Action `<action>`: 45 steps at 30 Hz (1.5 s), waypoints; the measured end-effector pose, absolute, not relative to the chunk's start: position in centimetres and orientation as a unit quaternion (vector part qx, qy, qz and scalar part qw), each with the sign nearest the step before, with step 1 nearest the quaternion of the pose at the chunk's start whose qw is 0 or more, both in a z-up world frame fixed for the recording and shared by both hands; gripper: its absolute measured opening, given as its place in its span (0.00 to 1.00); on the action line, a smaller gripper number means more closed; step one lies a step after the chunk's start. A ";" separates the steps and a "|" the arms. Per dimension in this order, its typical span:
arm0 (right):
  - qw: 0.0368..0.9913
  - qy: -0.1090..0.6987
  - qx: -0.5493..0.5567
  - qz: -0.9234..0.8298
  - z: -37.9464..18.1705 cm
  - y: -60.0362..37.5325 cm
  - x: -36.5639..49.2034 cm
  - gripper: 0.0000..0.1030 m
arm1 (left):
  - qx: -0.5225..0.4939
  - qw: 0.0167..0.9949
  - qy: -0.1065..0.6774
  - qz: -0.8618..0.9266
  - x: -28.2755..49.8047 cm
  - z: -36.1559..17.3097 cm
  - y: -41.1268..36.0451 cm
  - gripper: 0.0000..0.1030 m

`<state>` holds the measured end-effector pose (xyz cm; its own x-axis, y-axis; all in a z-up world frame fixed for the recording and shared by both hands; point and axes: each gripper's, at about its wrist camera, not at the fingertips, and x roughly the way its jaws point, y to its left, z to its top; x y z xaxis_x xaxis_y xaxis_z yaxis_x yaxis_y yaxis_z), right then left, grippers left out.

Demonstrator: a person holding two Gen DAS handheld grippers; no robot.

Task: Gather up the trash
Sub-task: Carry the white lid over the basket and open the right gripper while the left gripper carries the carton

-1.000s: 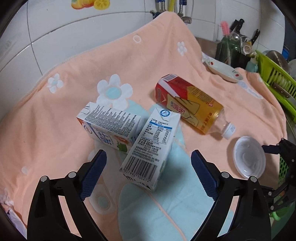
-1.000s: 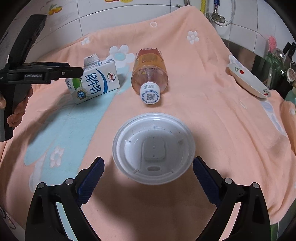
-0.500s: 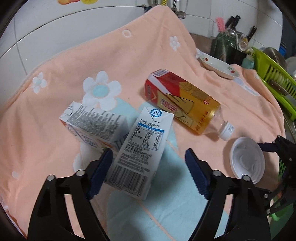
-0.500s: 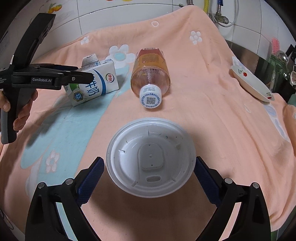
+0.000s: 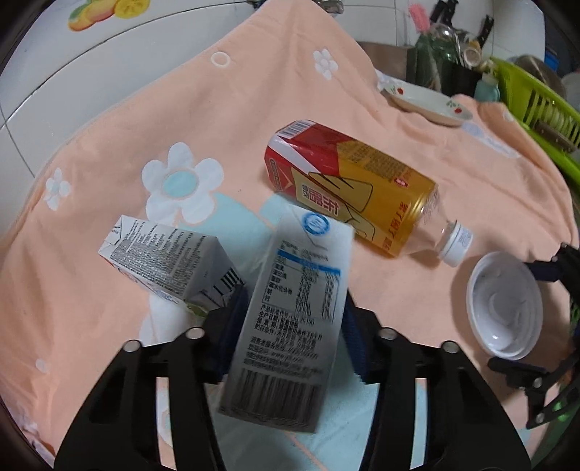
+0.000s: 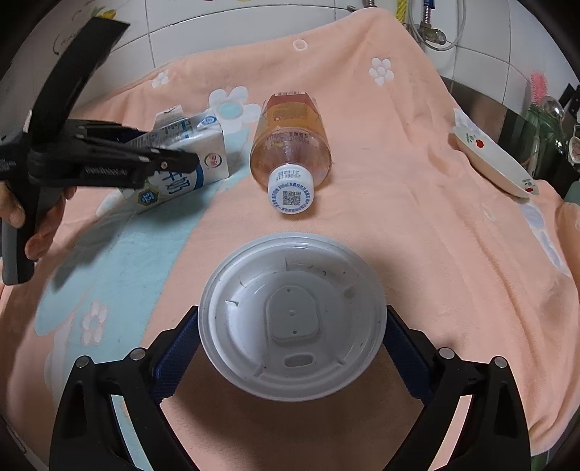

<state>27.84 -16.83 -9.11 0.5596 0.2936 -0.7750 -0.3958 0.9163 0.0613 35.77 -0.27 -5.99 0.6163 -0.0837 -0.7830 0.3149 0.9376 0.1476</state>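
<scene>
Two milk cartons, a tea bottle and a white plastic lid lie on a peach floral cloth. My left gripper has its jaws closing, and the blue pads press both sides of the nearer milk carton, which looks tilted and blurred. The other carton lies just to its left. In the right wrist view the left gripper crosses in front of the carton. My right gripper is open, with the lid between its pads and its rim reaching both.
A small flowered plate sits at the cloth's far right, by a dark utensil holder and a green dish rack. A tiled wall with tap pipes rises behind. A person's hand grips the left handle.
The left gripper moved forward and down around the nearer carton, and its jaws narrowed from wide open onto the carton's sides. The right gripper edged forward, so the lid now lies between its pads.
</scene>
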 end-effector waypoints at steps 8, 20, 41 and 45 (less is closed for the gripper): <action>0.887 0.419 -0.046 0.191 -8.4 -17.5 26.7 0.87 | 0.131 0.897 0.411 -0.099 33.6 -5.1 -0.3 0.43; 0.899 0.398 -0.020 0.182 -5.5 -20.6 20.2 0.87 | 0.086 0.903 0.394 -0.147 25.8 -2.9 -1.7 0.43; 0.903 0.426 0.022 0.054 -7.5 -34.2 6.6 0.87 | 0.103 0.880 0.366 -0.283 14.3 -2.2 -15.6 0.43; 0.899 0.435 0.028 0.027 -8.5 -36.5 5.4 0.87 | 0.098 0.870 0.376 -0.304 13.6 -3.0 -18.0 0.43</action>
<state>5.41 -36.55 -8.54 0.6194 0.0728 -0.7817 -0.0242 0.9970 0.0737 13.58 -17.96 -2.96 0.5323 -0.4545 -0.7141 0.6024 0.7961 -0.0577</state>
